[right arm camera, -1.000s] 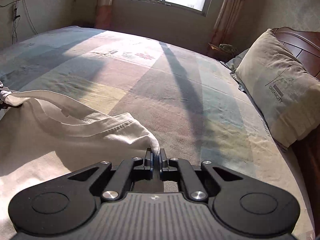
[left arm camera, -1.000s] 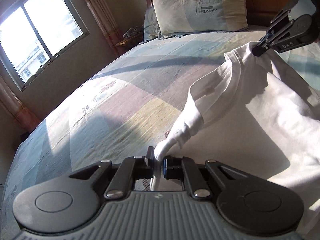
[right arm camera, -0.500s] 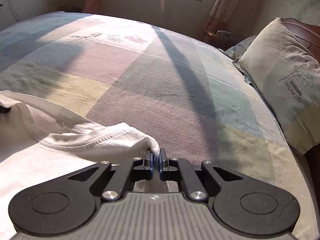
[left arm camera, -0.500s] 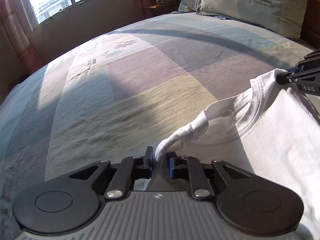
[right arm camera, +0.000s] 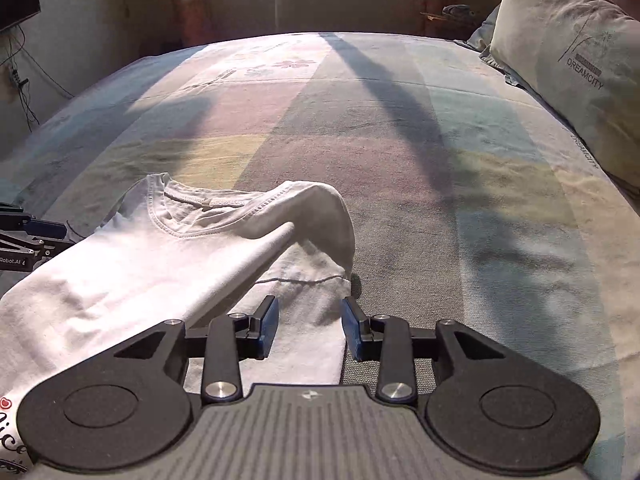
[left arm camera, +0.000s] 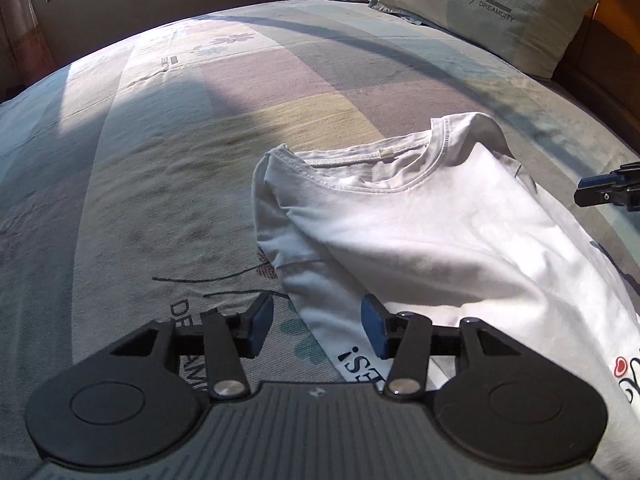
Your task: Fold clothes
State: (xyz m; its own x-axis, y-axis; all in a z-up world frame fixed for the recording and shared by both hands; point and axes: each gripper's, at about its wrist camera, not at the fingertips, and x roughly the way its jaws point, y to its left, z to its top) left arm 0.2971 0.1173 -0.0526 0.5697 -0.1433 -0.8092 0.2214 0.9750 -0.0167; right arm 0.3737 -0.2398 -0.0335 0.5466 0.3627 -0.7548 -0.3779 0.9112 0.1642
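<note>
Now the white T-shirt lies flat on the patchwork bedspread, collar toward the pillow end, its long axis running from the neckline back toward the person. The left gripper has just been opening and hangs over the shirt's left edge, nothing between its jaws. The right gripper, likewise just opened and empty, hovers above the right sleeve. Each shoulder sits just ahead of its own gripper; the hem seems to lie beneath the cameras.
</note>
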